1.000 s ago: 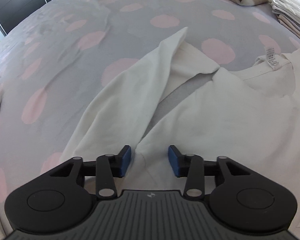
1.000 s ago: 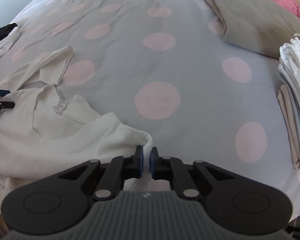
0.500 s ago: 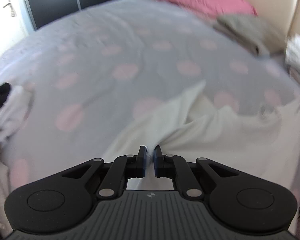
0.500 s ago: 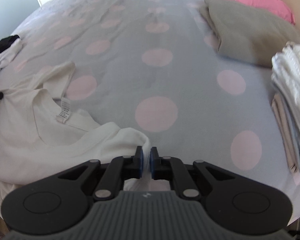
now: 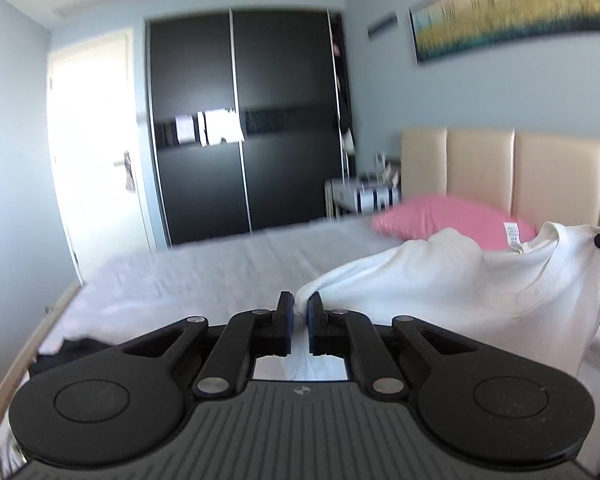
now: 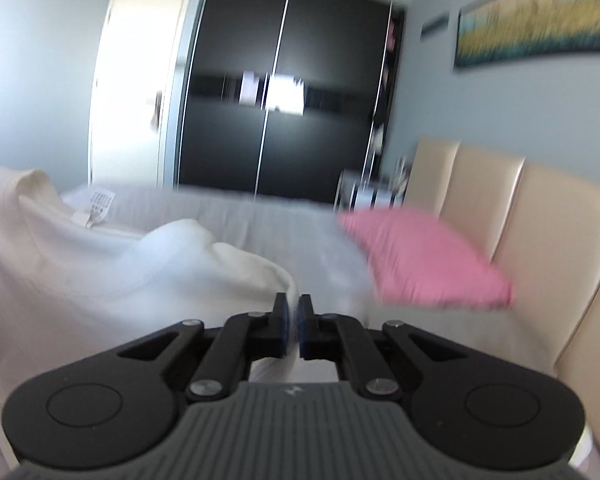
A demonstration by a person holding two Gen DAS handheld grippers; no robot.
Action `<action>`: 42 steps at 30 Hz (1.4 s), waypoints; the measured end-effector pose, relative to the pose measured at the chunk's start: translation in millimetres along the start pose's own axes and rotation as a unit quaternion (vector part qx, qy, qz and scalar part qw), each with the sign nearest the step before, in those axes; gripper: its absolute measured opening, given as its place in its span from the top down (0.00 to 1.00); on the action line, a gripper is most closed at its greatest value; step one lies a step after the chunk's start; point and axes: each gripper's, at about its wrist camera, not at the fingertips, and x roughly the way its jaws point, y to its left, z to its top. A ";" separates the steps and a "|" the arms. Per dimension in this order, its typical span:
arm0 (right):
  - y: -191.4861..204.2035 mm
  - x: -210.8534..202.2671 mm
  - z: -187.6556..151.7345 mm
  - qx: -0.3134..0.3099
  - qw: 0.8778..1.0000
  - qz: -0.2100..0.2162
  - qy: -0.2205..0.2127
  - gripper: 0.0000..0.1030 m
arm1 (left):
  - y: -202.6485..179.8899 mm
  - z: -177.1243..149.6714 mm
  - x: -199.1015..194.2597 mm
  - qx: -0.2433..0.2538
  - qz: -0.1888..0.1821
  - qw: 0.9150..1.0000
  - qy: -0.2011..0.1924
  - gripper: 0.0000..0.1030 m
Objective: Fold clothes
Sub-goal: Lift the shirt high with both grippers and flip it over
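No legible text anywhere. White t-shirt (image 5: 440,280) has a care tag (image 5: 513,233) at the collar with printed lines, too small and blurred to read. Small embossed logo (image 5: 301,391) on the near gripper body, no letters discernible.

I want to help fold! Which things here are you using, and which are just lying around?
Using for the folding:
white T-shirt, held up by both claws
left claw, shut on one shoulder
right claw, shut on the other shoulder

Just lying about:
pink pillow
dark clothes at the bed's edge
black wardrobe
painting
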 end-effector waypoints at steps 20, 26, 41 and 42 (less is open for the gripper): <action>-15.0 -219.9 119.7 0.008 0.931 -0.110 -0.349 0.95 | -47.1 114.1 -183.3 0.017 -0.011 0.966 -0.257 0.95; -24.5 -164.1 126.6 0.015 0.946 -0.118 -0.300 0.95 | -56.5 98.6 -119.4 0.023 -0.026 0.987 -0.159 0.95; 21.7 121.0 10.0 -0.040 0.996 -0.077 -0.009 0.96 | -8.9 -57.2 174.8 0.001 0.007 0.989 0.150 0.95; 25.1 139.3 4.1 -0.043 0.996 -0.074 0.005 0.96 | -4.1 -66.1 191.3 -0.001 0.011 0.987 0.162 0.95</action>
